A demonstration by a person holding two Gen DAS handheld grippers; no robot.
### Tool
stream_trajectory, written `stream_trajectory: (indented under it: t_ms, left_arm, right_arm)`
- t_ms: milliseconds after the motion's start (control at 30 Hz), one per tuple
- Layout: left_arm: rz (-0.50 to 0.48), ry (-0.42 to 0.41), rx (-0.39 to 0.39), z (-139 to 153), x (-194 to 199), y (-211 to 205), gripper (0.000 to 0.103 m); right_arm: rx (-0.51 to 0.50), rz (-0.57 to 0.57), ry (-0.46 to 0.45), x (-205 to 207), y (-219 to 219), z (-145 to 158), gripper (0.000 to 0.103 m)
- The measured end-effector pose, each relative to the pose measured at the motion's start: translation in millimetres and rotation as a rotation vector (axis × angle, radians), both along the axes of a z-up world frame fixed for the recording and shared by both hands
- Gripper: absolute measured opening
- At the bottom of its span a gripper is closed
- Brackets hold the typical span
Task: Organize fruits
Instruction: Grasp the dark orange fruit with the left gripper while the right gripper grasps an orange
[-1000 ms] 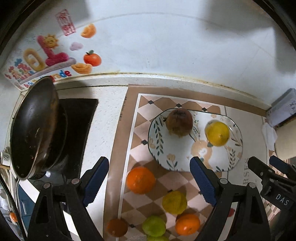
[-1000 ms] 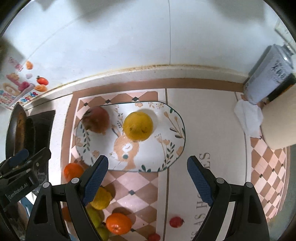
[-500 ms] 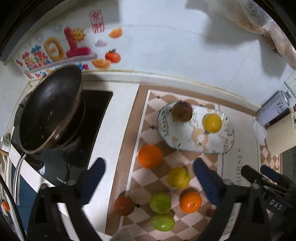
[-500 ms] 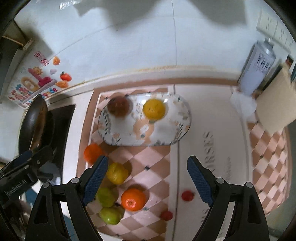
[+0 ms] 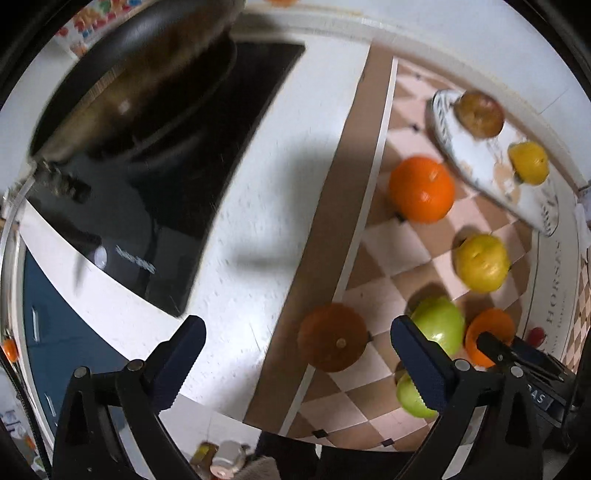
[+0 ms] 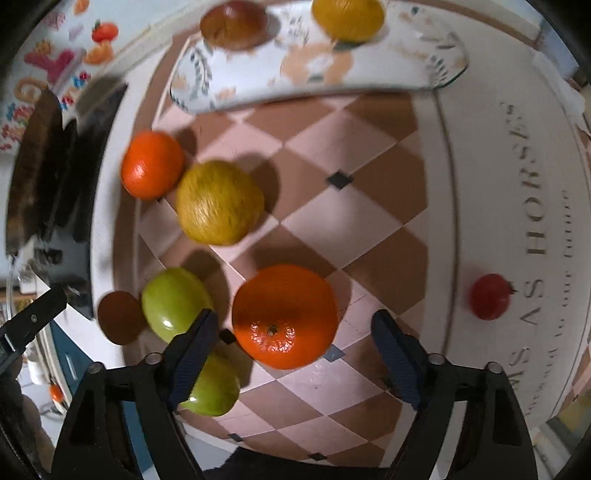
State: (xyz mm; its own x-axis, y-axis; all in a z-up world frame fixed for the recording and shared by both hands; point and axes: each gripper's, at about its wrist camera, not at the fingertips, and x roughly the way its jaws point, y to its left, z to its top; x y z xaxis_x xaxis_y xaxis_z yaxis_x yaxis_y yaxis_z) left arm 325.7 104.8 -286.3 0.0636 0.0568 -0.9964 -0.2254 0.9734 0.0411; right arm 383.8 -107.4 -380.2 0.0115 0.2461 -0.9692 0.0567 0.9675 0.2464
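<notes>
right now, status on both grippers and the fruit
Left gripper open over persimmon. Right gripper open, closing around orange. Green apples crowd it.

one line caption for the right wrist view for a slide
Open right tool poised over an orange on the checkered mat, plate with two fruits beyond.

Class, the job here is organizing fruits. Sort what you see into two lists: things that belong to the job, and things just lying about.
Belongs to the job:
- plate holding a brown fruit and a yellow fruit
- large orange
- green apple
- yellow fruit on the mat
- small red fruit

Just lying about:
- frying pan
- cooktop
- wall stickers
</notes>
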Motion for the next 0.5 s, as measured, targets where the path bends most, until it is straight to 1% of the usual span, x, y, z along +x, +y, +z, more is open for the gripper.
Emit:
stream_trajectory:
  t_ms: [33, 67, 200, 267, 300, 367, 433, 500]
  left_arm:
    - [-0.001, 0.023, -0.011, -8.6, -2.1, -0.8, 0.103]
    - [-0.003, 0.036, -0.021, -13.9, -3.4, -1.4, 0.103]
    - [-0.022, 0.087, -0.054, -37.1, -9.7, -7.0, 0.103]
    - [-0.033, 0.096, -0.059, -45.0, -11.1, -9.7, 0.102]
    - [-0.037, 0.095, -0.064, -48.2, -11.6, -10.9, 0.100]
    - [-0.042, 0.093, -0.068, -54.5, -12.8, -12.9, 0.085]
    - [-0.040, 0.091, -0.092, -58.5, -13.4, -12.6, 0.066]
    - [-0.043, 0.082, -0.108, -61.2, -15.2, -14.8, 0.052]
  right_arm:
    - [0.011, 0.008, 0.000, -0.9, 2.2, -2.8, 0.074]
    - [0.020, 0.015, -0.001, -1.5, 3.8, -3.3, 0.067]
    - [-0.033, 0.072, -0.004, -6.8, 9.3, -0.4, 0.067]
    - [-0.040, 0.084, 0.009, -9.8, 8.9, -0.1, 0.067]
    - [-0.036, 0.085, 0.021, -12.0, 6.8, -1.8, 0.067]
    - [-0.006, 0.060, 0.023, -12.7, 0.6, -3.0, 0.067]
    - [0.014, 0.042, 0.024, -11.4, -3.5, -4.3, 0.068]
    - [0.014, 0.035, 0.031, -8.1, -5.7, -5.5, 0.068]
